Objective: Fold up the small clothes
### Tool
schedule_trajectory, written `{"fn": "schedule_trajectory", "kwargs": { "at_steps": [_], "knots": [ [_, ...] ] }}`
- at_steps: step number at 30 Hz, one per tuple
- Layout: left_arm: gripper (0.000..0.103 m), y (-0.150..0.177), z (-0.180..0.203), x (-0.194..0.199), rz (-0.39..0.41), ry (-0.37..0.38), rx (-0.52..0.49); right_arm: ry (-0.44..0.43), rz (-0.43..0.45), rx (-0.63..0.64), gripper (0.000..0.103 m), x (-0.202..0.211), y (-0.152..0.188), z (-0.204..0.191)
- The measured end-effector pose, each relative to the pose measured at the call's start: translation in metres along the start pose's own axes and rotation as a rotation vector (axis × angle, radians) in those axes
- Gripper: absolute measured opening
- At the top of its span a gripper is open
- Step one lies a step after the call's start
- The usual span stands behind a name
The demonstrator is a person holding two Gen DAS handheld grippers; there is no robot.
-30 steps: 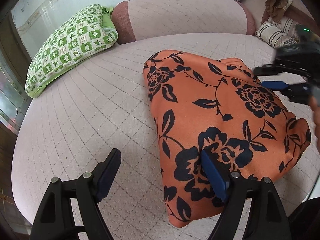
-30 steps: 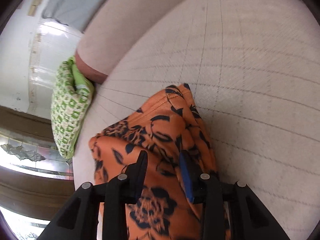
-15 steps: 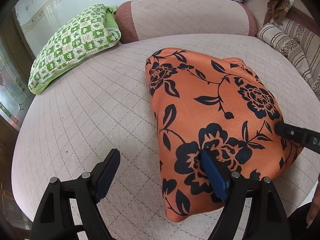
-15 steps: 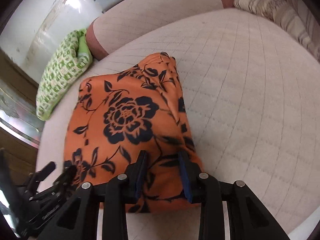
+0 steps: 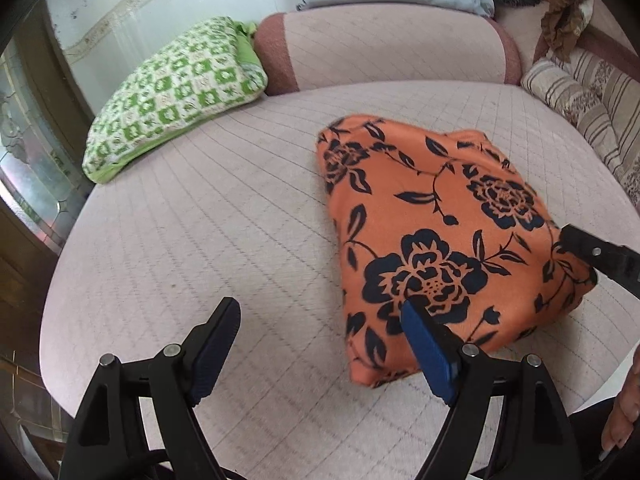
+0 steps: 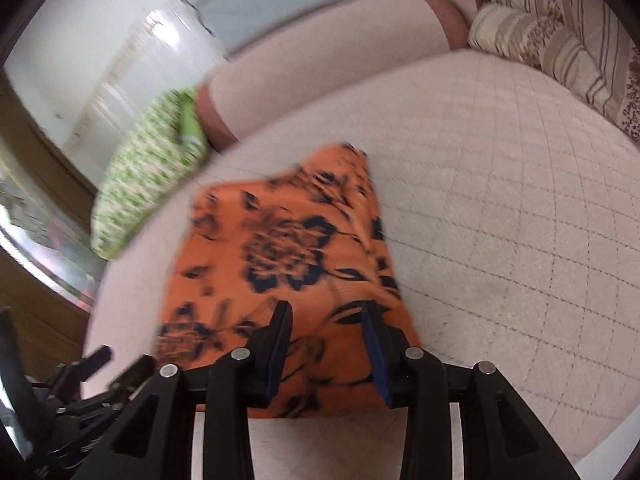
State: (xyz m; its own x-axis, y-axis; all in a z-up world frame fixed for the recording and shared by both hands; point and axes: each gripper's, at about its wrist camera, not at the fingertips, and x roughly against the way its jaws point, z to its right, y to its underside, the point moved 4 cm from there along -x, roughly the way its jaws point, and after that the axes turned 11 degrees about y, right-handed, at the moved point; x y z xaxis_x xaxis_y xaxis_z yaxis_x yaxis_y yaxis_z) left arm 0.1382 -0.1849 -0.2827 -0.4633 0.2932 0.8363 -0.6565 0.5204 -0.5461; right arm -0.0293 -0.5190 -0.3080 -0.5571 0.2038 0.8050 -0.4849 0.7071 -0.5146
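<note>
Quilted pink bed (image 5: 224, 216), folded orange floral garment (image 5: 436, 232) flat on top

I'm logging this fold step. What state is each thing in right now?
Orange garment: folded, lying flat on the bed.
Left gripper: open, holding nothing.
Right gripper: jaws just opening, above the garment, nothing pinched.
Green pillow: lying at the bed's edge.

The folded orange cloth (image 5: 436, 216) carries a dark navy rose-and-leaf print. The round bed's pale pink quilted cover (image 5: 224, 216) shows a diamond grid. The pillow (image 5: 172, 92) is green-and-white checked, the bolster (image 5: 568, 96) beige with brown stripes. Each black tool has blue pads (image 5: 428, 352).
</note>
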Motion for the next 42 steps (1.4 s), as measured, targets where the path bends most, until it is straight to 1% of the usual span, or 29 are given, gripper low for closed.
{"fn": "schedule_trajectory", "kwargs": {
  "at_steps": [3,5,6,8,10,14,17,20,23,27,33,35,39,40,42],
  "knots": [
    [0.083,-0.001,-0.005,0.020,0.032,-0.005,0.001,-0.046,0.093,0.026,0.040,0.029,0.005,-0.011],
    [0.083,-0.003,-0.007,0.035,0.054,-0.005,-0.010,-0.072,0.139,0.043,0.040,0.046,0.012,-0.019],
    [0.083,-0.004,-0.008,0.042,0.071,-0.010,-0.011,-0.088,0.153,0.045,0.040,0.055,0.014,-0.021],
    [0.083,-0.007,-0.010,0.053,0.097,-0.013,-0.009,-0.122,0.179,0.046,0.046,0.071,0.019,-0.025],
    [0.083,-0.009,-0.012,0.064,0.127,-0.015,-0.006,-0.141,0.216,0.058,0.048,0.088,0.024,-0.029],
    [0.083,-0.014,-0.013,0.081,0.172,-0.017,0.009,-0.165,0.280,0.104,0.048,0.113,0.032,-0.033],
    [0.083,-0.017,-0.011,0.087,0.190,-0.021,0.017,-0.169,0.299,0.112,0.048,0.118,0.033,-0.031],
    [0.083,-0.019,-0.005,0.088,0.201,-0.022,0.012,-0.152,0.282,0.096,0.048,0.112,0.031,-0.026],
    [0.083,-0.020,0.000,0.084,0.189,-0.028,-0.003,-0.136,0.257,0.076,0.048,0.101,0.028,-0.020],
    [0.083,-0.021,0.006,0.075,0.176,-0.033,-0.010,-0.136,0.226,0.047,0.048,0.086,0.022,-0.015],
    [0.083,-0.021,0.007,0.063,0.161,-0.039,-0.009,-0.129,0.187,0.042,0.048,0.072,0.017,-0.014],
    [0.083,-0.020,0.005,0.055,0.141,-0.037,-0.001,-0.131,0.170,0.034,0.048,0.067,0.017,-0.013],
    [0.084,-0.011,-0.010,0.026,0.052,-0.041,0.044,-0.109,0.136,0.002,0.048,0.056,0.015,-0.007],
    [0.084,-0.007,-0.016,0.015,0.019,-0.040,0.068,-0.096,0.112,-0.008,0.048,0.049,0.013,-0.005],
    [0.084,-0.002,-0.024,0.001,-0.006,-0.040,0.096,-0.101,0.074,-0.033,0.048,0.037,0.010,-0.001]
  ]
}}
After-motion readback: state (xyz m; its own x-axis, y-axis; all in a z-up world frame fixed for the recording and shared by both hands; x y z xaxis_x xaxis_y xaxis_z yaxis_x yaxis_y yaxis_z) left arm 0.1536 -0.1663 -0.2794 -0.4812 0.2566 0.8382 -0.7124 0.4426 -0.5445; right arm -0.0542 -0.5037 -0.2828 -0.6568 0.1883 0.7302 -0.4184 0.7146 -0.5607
